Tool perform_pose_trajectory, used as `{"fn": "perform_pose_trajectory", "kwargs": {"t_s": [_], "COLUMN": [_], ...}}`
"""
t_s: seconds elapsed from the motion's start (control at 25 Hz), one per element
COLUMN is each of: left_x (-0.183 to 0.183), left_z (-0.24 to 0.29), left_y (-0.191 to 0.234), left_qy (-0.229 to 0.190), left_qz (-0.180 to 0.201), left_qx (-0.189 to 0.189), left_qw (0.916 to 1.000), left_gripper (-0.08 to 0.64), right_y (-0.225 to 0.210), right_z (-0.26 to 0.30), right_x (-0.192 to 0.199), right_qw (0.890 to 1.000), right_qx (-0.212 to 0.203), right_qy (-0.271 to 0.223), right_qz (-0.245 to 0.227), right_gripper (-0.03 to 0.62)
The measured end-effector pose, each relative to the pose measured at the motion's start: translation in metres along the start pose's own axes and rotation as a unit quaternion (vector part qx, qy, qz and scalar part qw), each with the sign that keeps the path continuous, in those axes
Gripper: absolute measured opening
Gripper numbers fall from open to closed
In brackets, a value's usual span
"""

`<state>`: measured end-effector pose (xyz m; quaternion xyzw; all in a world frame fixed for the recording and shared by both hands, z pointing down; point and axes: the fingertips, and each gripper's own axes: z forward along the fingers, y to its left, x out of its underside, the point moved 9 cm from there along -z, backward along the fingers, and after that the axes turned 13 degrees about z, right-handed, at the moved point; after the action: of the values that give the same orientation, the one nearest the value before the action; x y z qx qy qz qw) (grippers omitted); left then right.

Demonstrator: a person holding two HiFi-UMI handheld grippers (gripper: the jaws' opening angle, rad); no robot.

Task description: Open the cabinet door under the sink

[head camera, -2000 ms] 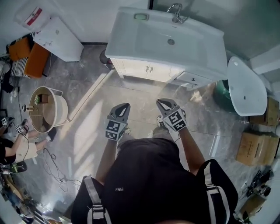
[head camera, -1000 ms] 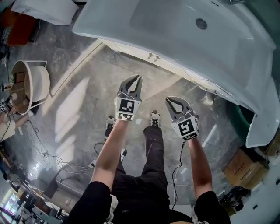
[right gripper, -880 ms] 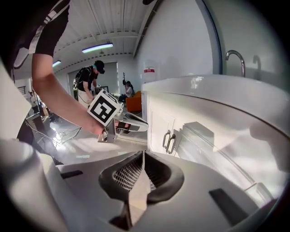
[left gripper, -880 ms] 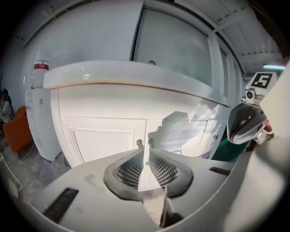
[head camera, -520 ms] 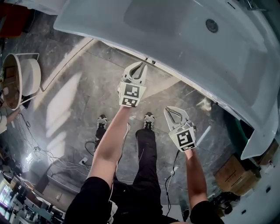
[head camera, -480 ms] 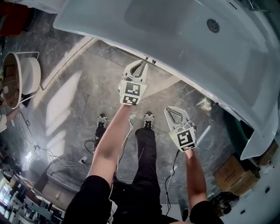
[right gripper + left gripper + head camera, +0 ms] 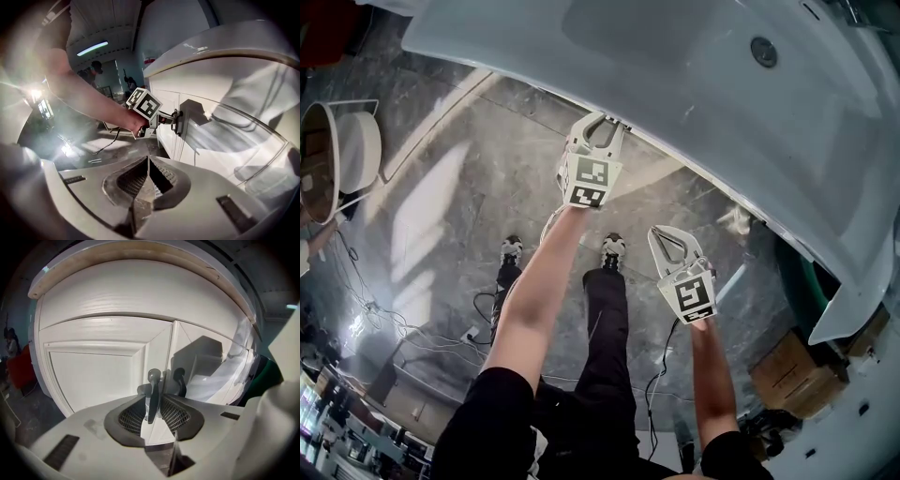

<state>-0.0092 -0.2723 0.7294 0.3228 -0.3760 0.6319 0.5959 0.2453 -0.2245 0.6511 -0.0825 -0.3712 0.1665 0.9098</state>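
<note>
The white sink overhangs a white cabinet with two closed doors. In the left gripper view, the left door carries a grey upright handle, with the right door's handle beside it. My left gripper is shut on the left door's handle, its jaws pressed on both sides. In the head view the left gripper reaches under the sink edge. My right gripper hangs back over the floor, shut and holding nothing. The right gripper view shows the left gripper at the handle.
A round white tub with a wooden inside stands at the left. Cables trail over the grey floor. A green bucket and cardboard boxes sit at the right. Clear plastic film covers the cabinet's right part.
My left gripper has reached forward from mid-floor to the cabinet and closed on the left door's handle. The head has come closer over the sink. The right gripper has stayed back.
</note>
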Motion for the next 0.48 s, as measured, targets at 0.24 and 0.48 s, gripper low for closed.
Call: {"fn": "perform_pose_trajectory", "kwargs": {"t_s": [0.24,0.48], "left_x": [-0.007,-0.010], "left_z": [0.003,0.006], "left_y": [-0.001,-0.005], "left_qy": [0.000,0.000], "left_qz": [0.009,0.003], "left_qx": [-0.017,-0.050], "left_qw": [0.9998,0.9988], "left_gripper": [0.081,0.053], "right_y": [0.006,0.019], "right_z": [0.000,0.000], "right_x": [0.003,0.013], "right_qw": [1.000,1.000], "right_qx": [-0.007,-0.010], "right_qy": [0.007,0.016], "right_qz": [0.009,0.015], "right_gripper": [0.069,0.069]}}
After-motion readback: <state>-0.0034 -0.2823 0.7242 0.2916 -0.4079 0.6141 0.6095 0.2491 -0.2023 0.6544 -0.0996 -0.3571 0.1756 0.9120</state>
